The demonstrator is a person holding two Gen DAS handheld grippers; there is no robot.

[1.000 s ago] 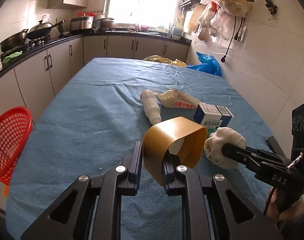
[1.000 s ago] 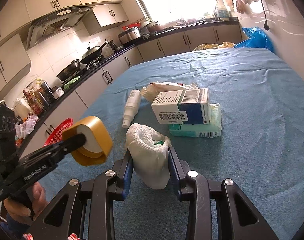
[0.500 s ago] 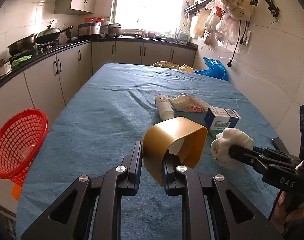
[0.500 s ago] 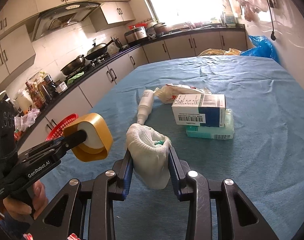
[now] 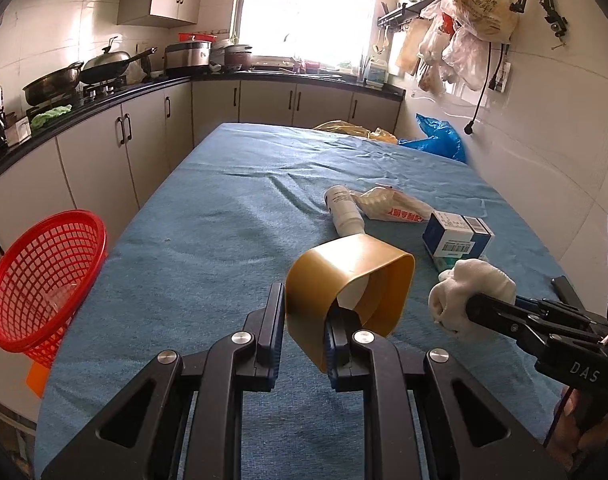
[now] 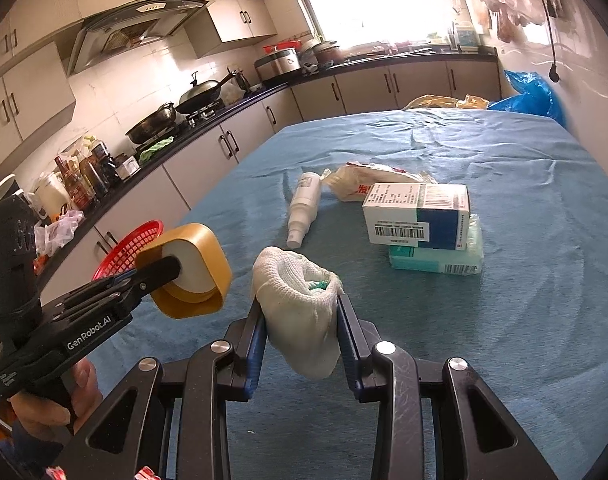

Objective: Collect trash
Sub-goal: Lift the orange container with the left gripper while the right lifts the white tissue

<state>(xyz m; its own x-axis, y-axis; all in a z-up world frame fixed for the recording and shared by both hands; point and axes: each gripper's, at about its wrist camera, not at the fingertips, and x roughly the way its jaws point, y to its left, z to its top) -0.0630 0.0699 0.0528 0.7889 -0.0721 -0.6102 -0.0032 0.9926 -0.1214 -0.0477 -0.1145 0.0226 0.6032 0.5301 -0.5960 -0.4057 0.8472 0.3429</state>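
Box [image 6: 418, 216] atop packet [image 6: 436, 258], bottle [image 6: 304, 208] left, wrapper [image 6: 368, 184] behind.

Left gripper [image 5: 302, 322] pinched tight on a squashed tape roll [image 5: 346, 280], angled down over the table, right gripper [image 6: 302, 330] alongside it, jaws partly apart and clamping a white balled cloth [image 6: 302, 304], bare hand [image 6: 50, 396] gripping the left handle
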